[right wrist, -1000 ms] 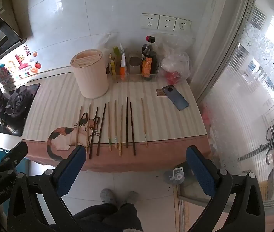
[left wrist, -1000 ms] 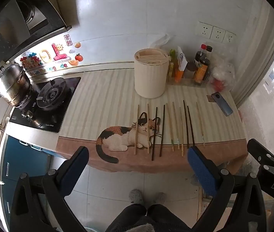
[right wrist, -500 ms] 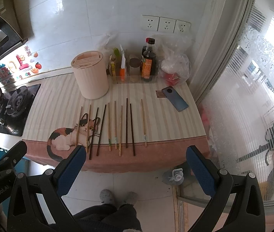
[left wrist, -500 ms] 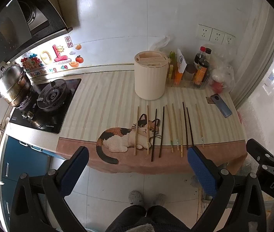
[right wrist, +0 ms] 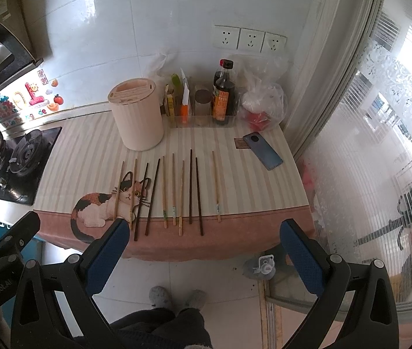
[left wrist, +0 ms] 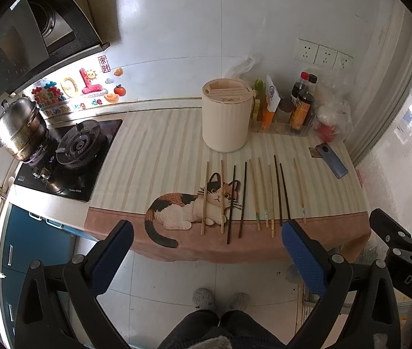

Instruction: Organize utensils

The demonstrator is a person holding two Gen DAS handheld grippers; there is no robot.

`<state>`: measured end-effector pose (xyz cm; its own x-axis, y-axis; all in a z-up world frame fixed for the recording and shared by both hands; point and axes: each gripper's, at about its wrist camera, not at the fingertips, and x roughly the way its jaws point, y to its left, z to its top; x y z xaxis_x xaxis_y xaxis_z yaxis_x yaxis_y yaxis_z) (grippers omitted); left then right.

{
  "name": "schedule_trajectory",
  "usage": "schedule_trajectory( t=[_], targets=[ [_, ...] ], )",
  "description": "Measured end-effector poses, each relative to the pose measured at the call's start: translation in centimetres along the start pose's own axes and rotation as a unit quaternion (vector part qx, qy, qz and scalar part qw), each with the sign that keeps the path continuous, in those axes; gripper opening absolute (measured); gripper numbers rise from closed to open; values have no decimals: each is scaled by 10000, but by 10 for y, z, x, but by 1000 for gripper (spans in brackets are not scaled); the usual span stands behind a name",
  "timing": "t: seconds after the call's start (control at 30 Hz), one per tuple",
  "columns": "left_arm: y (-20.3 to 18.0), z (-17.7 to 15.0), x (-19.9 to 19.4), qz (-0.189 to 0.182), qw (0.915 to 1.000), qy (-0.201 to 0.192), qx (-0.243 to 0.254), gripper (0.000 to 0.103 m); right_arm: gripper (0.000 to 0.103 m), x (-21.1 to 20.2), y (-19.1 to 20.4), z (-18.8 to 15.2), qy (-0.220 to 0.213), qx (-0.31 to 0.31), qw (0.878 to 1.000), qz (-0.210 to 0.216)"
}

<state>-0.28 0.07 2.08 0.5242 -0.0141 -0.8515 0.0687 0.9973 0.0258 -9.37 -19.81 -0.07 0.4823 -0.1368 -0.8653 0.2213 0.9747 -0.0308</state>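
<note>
Several chopsticks [left wrist: 254, 196] [right wrist: 174, 192], some pale wood and some dark, lie side by side on a striped mat with a cat picture [left wrist: 194, 203] [right wrist: 110, 200]. Behind them stands a cream slotted utensil holder [left wrist: 225, 117] [right wrist: 136, 115]. My left gripper [left wrist: 206, 253] hangs open in front of the counter's near edge, well short of the chopsticks, with nothing between its blue pads. My right gripper [right wrist: 203, 247] is open too, level with the mat's front edge, empty. Each gripper shows at the side of the other's view.
A blue phone [left wrist: 331, 160] [right wrist: 262, 150] lies at the right of the mat. Sauce bottles [right wrist: 224, 93] and a plastic bag [right wrist: 264, 107] stand at the back. A gas hob [left wrist: 75, 154] with a steel pot [left wrist: 21, 128] is at the left. The person's feet [right wrist: 177, 295] stand on the tiled floor below.
Both grippers have drifted slightly, so the counter sits a little differently in each view. Nothing on the counter has moved; both stay open.
</note>
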Motion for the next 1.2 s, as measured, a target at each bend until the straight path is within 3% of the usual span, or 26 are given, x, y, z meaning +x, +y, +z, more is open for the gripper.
schedule_trajectory(
  t=[1.2],
  targets=[
    [3, -6, -4, -24, 9999, -97, -27, 103, 103, -11, 2, 8, -90, -9, 10000, 41]
  ],
)
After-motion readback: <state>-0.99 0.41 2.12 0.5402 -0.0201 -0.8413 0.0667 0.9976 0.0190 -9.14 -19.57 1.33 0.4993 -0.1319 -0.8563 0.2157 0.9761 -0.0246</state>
